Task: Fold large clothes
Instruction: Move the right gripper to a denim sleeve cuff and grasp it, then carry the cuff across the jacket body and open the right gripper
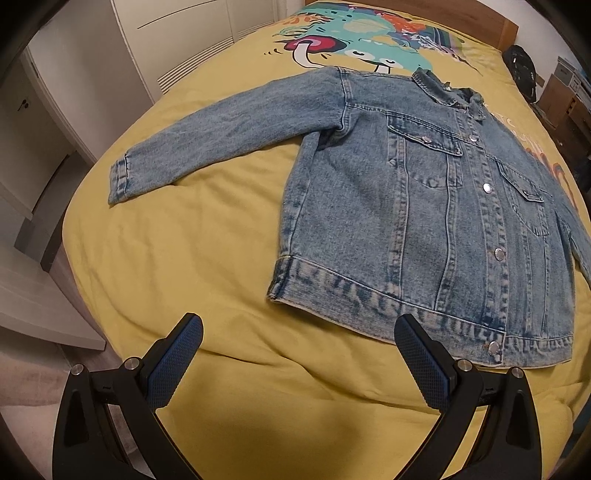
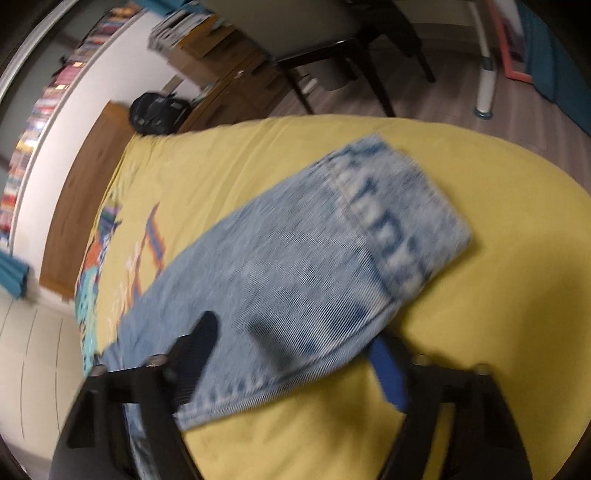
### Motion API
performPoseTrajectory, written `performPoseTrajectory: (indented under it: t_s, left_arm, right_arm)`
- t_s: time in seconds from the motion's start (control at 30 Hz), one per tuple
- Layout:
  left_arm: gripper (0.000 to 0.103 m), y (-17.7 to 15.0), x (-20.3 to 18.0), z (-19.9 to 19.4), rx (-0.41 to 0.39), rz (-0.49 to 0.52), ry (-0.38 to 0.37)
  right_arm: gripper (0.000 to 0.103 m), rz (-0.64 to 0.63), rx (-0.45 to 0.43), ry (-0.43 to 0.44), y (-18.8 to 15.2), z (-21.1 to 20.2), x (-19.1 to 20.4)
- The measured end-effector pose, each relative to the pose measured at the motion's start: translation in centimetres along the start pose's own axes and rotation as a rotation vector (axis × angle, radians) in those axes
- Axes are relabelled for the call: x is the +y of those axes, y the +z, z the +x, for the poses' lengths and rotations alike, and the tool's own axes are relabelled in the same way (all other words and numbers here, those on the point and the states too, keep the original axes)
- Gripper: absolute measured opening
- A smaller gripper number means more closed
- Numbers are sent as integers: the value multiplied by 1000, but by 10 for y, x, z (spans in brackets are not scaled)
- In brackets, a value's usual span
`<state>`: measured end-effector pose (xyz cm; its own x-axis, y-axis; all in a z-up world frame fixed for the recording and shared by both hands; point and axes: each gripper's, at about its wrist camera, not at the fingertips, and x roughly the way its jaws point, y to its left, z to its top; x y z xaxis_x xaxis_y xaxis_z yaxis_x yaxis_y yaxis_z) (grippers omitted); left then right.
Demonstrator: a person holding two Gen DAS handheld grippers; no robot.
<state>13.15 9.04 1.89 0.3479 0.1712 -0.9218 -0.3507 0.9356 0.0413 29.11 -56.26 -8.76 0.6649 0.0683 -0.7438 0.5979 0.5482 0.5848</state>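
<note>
- I see a bed (image 1: 207,236) under a yellow cover with a bright cartoon print, its wooden headboard (image 1: 476,14) at the far end.
- White cupboard doors (image 1: 177,40) stand beside it.
- A dark-legged chair (image 2: 332,48) sits on the wood-plank floor (image 2: 454,92).
- A black bag (image 2: 155,110) rests by wooden furniture (image 2: 225,85).

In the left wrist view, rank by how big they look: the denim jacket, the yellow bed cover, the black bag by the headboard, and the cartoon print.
1. yellow bed cover
2. denim jacket
3. cartoon print
4. black bag

The print and bag sit farthest from the camera, so they look smaller than they really are.
</note>
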Motion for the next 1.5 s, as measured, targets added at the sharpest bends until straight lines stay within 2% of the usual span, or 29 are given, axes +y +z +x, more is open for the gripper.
performPoseTrajectory:
  t_s: [0.1,0.17,0.23,0.37,0.5,0.63,0.8,0.93,1.07,1.23,1.5]
  left_arm:
    - [102,-1,3,2,-2,-2,-6]
    - [102,-1,4,3,1,-6,-7]
    - [102,-1,7,7,9,-16,-11]
    - [102,0,12,12,15,-58,-39]
    - [102,5,10,12,-17,-52,-52]
    - [102,8,7,13,-26,-40,-114]
    - [102,13,11,19,10,-45,-216]
    - [102,15,22,25,27,-73,-244]
    - [102,13,41,29,29,-117,-280]
    - [102,12,64,32,7,-137,-263]
    - [102,5,102,41,17,-206,-274]
  right_arm:
    - [58,56,-8,5,11,2,-8]
    - [38,54,-11,-9,15,2,-8]
    - [26,41,-9,-23,19,4,-7]
    - [13,13,-22,-24,23,0,1]
    - [10,-45,-35,-13,25,-5,25]
    - [9,-108,-38,13,22,-12,57]
    - [9,-178,-20,49,11,-13,104]
    - [9,-224,13,75,-5,-6,149]
    - [9,-283,56,113,-32,2,201]
    - [9,-377,107,145,-72,15,267]
    - [9,-538,207,202,-163,42,375]
